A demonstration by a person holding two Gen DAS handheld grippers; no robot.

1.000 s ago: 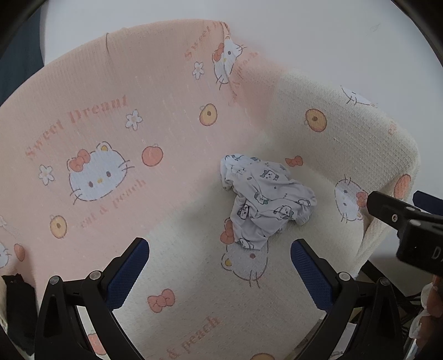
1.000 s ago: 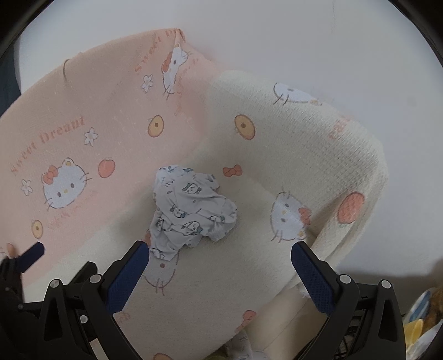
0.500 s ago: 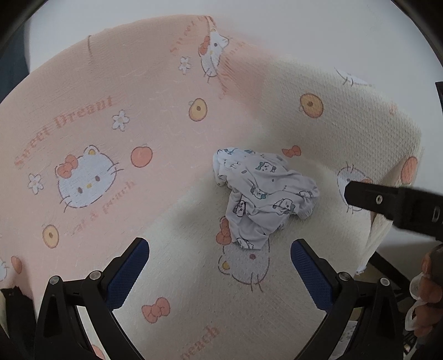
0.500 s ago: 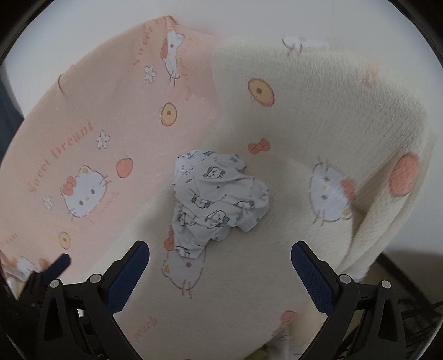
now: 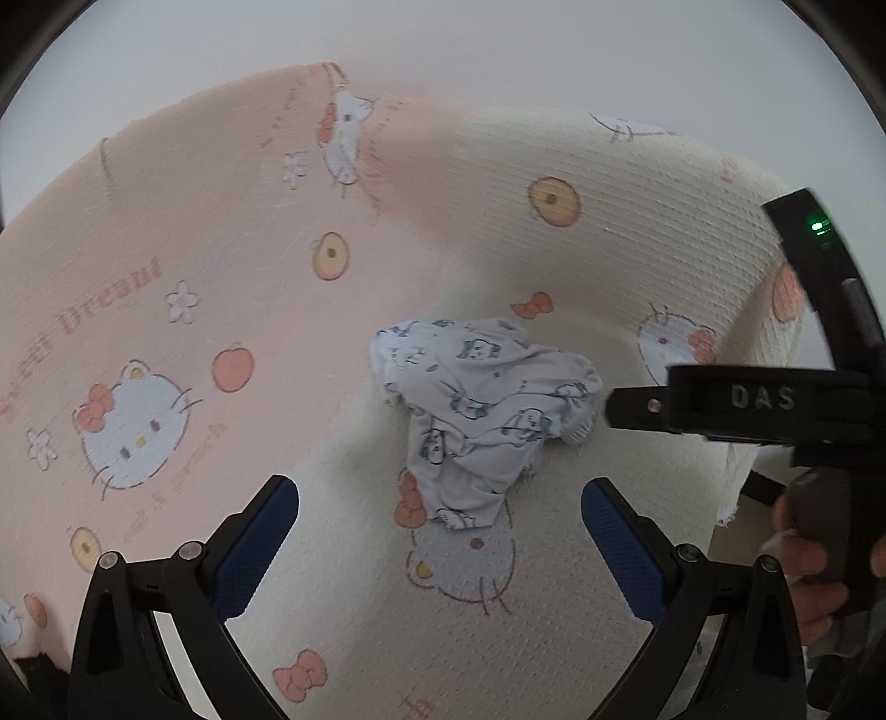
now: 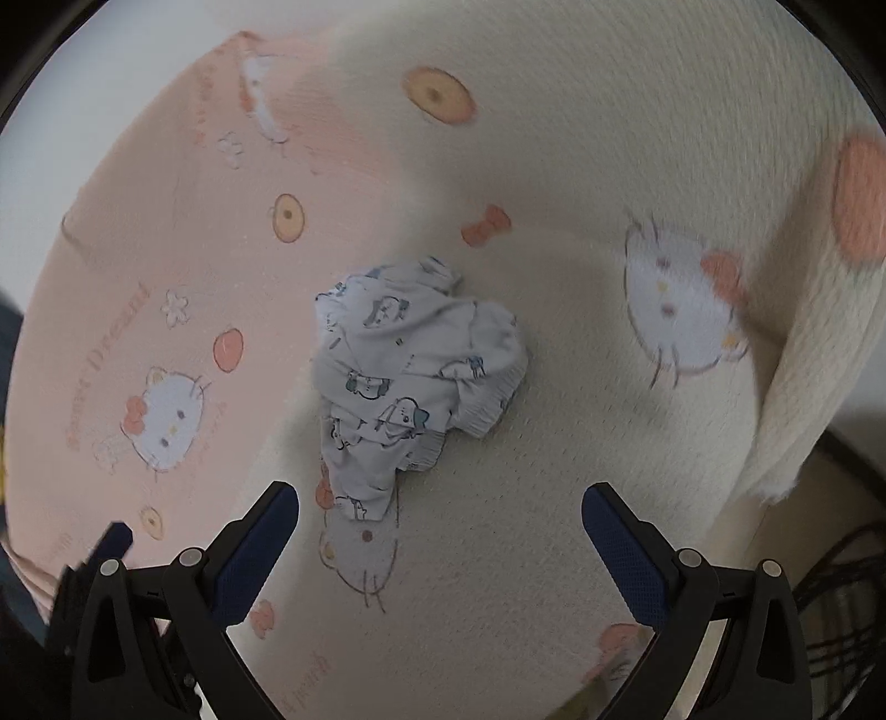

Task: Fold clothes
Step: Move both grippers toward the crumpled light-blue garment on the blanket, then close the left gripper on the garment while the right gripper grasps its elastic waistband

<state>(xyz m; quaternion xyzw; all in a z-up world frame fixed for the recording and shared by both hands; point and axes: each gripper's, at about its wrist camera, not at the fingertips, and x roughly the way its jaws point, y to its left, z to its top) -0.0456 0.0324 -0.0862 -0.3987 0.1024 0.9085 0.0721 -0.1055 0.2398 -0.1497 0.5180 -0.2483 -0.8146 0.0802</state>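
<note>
Garment: a small pale blue garment (image 5: 487, 410) printed with little cartoon animals lies crumpled in a loose heap, not yet folded; in the right wrist view it (image 6: 410, 376) sits just ahead of the tongs and slightly left of centre.
Surface: the heap rests on a blanket (image 5: 554, 249) that is peach-pink on the left and cream on the right, printed with cat faces, bows, peaches and pink lettering; what lies under the blanket cannot be told.
Position on blanket: the garment sits on the cream part, right at the border with the pink part, its lower tip overlapping a printed cat face.
Blanket edge: on the right the cream cloth (image 6: 803, 387) drops over an edge and hangs down.
Left tongs: the left tongs (image 5: 440, 515) have their blue-padded fingers (image 5: 260, 531) spread wide apart, holding nothing, hovering short of the garment's near end.
Right tongs: the right tongs (image 6: 440, 515) are likewise wide apart and empty, the garment's lower tip lying between and just beyond the finger tips.
Right tongs seen from the left: a black bar of that tool (image 5: 736, 407), marked DAS, reaches in from the right and seems to end just beside the garment's right edge, though contact is hard to judge.
Hand: a person's hand (image 5: 814, 576) grips the dark handle at lower right.
Background: a plain pale wall (image 5: 498, 50) behind the blanket.
</note>
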